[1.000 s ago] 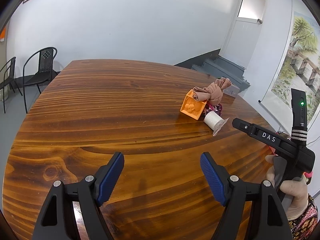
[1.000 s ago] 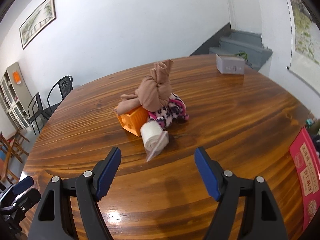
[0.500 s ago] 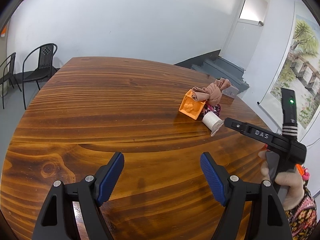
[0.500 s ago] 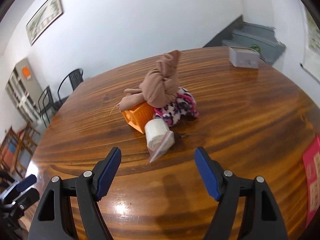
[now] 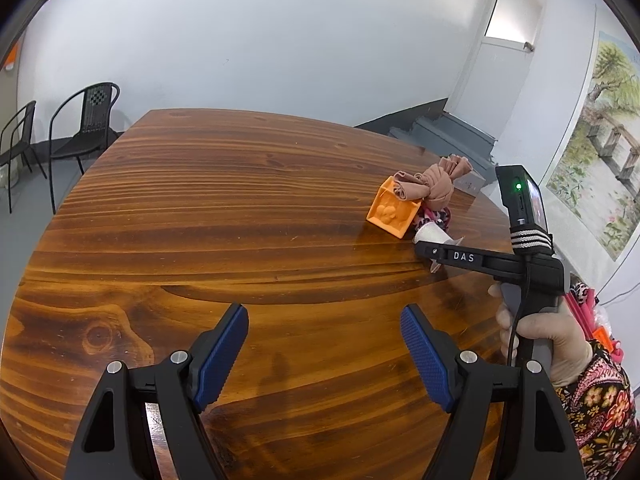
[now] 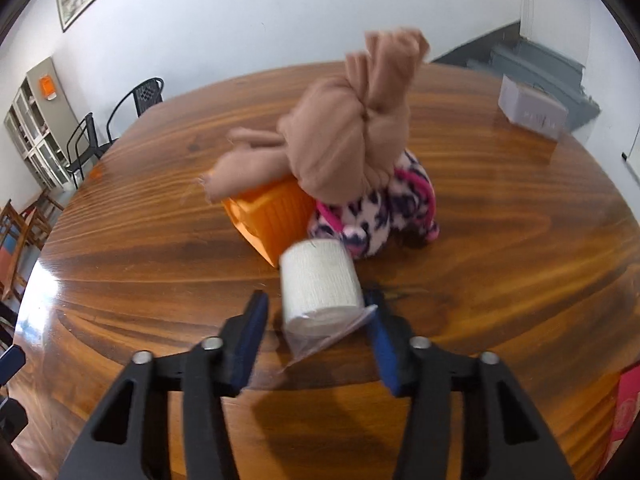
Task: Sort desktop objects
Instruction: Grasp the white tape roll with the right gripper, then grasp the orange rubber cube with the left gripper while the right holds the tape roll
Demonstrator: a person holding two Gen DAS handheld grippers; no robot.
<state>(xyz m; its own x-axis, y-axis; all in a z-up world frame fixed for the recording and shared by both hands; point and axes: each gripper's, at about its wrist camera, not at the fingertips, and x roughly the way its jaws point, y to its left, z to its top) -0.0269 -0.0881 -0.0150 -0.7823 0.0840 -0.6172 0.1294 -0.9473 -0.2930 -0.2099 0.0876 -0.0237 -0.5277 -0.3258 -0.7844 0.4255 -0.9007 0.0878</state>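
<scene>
A white roll point(image 6: 318, 284) in clear plastic wrap lies on the wooden table point(image 6: 160, 264), in front of an orange box point(image 6: 272, 216). A knotted tan cloth point(image 6: 352, 136) rests on the box and on a pink leopard-print cloth point(image 6: 384, 216). My right gripper point(image 6: 316, 312) is open, its blue pads straddling the roll's near end; the right pad touches the wrap and a small gap shows at the left pad. In the left wrist view the same pile shows at the far right: orange box point(image 5: 394, 210), tan cloth point(image 5: 434, 182), roll point(image 5: 432, 235). My left gripper point(image 5: 324, 340) stands open over bare wood.
A small grey box point(image 6: 532, 108) sits at the table's far right. A red packet point(image 6: 628, 404) lies at the right edge. A hand point(image 5: 536, 328) with a floral sleeve holds the right gripper. Black chairs point(image 5: 88, 120) stand beyond the table's far left.
The right gripper has moved forward and down to the white roll, and its fingers have narrowed around it. The left gripper has stayed open and nearly still.
</scene>
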